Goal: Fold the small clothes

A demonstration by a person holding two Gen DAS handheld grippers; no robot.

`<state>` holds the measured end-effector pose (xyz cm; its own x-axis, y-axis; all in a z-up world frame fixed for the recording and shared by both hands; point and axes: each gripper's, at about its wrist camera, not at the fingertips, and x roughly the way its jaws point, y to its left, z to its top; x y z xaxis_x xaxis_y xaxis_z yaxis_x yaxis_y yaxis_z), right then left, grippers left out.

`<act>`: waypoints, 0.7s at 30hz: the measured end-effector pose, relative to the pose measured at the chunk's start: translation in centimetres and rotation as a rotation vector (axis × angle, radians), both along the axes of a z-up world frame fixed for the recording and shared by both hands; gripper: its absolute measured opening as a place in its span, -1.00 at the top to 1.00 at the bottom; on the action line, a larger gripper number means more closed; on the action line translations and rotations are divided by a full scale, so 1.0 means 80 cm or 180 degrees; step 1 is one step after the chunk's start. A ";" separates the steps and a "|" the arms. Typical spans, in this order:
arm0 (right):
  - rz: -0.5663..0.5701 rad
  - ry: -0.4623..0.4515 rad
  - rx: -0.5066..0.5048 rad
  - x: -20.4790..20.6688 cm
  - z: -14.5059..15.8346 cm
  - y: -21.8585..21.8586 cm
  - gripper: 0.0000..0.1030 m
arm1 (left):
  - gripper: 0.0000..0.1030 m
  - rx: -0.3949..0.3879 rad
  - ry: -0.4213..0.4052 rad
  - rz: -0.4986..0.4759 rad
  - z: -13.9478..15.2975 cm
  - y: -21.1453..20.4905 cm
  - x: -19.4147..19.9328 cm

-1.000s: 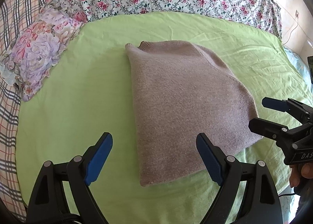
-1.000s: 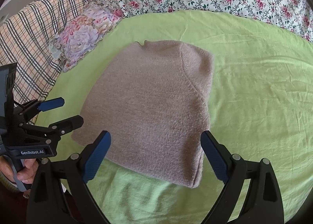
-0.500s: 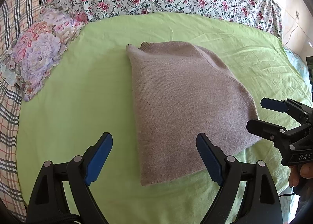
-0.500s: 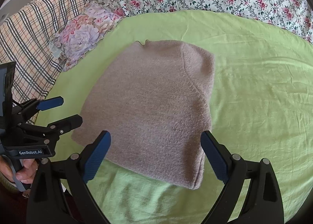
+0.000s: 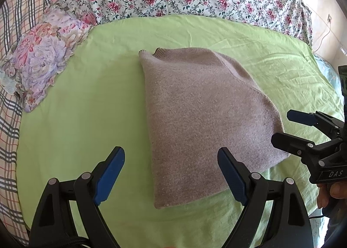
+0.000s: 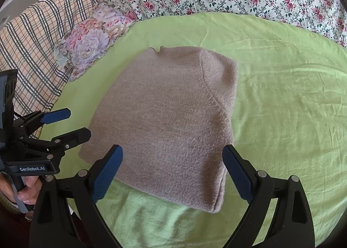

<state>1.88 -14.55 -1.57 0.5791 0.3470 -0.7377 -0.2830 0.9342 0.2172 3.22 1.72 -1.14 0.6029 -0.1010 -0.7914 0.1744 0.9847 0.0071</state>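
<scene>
The hand [image 6: 20, 190] gripping the left gripper's handle is cut off at the edge.

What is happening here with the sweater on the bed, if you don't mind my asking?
A person holds a handheld gripper in each hand above a taupe knitted sweater that lies folded into a compact rectangle on the green sheet of a bed. The left gripper and the right gripper both hover near its closest edge with jaws wide open, gripping nothing. A floral pillow lies off to one side.
</scene>
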 end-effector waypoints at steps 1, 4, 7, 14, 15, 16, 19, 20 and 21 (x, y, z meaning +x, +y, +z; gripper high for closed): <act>-0.0003 0.0000 0.0003 0.001 0.000 0.000 -0.81 | -0.71 0.0003 -0.0002 -0.0002 0.000 -0.001 0.000; -0.0019 -0.0004 0.0004 -0.002 0.000 0.000 -0.81 | -0.71 0.0006 -0.0004 -0.0002 0.000 -0.002 0.000; -0.0026 -0.0005 0.0012 -0.002 0.001 -0.001 -0.81 | -0.71 0.0004 -0.0008 0.0005 0.000 -0.002 0.000; -0.0021 -0.0012 0.0014 -0.001 0.002 -0.001 -0.81 | -0.71 0.0012 -0.0006 0.0006 0.001 -0.003 0.001; -0.0023 -0.0012 0.0013 -0.001 0.002 -0.001 -0.81 | -0.71 0.0011 -0.0006 0.0005 0.001 -0.003 0.001; -0.0025 -0.0014 0.0012 -0.001 0.002 -0.001 -0.81 | -0.71 0.0011 -0.0006 0.0006 0.001 -0.003 0.002; -0.0030 -0.0020 0.0013 0.000 0.002 -0.001 -0.81 | -0.71 0.0010 -0.0007 0.0007 0.001 -0.003 0.002; -0.0039 -0.0018 0.0014 -0.003 0.001 0.000 -0.81 | -0.71 0.0005 -0.0007 0.0005 0.001 -0.003 0.002; -0.0040 -0.0017 0.0018 -0.002 0.002 0.000 -0.81 | -0.71 0.0003 -0.0001 0.0001 0.001 -0.003 0.003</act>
<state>1.75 -14.57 -1.44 0.5875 0.3437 -0.7326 -0.2724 0.9365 0.2209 3.42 1.50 -1.08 0.6031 -0.1001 -0.7913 0.1741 0.9847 0.0081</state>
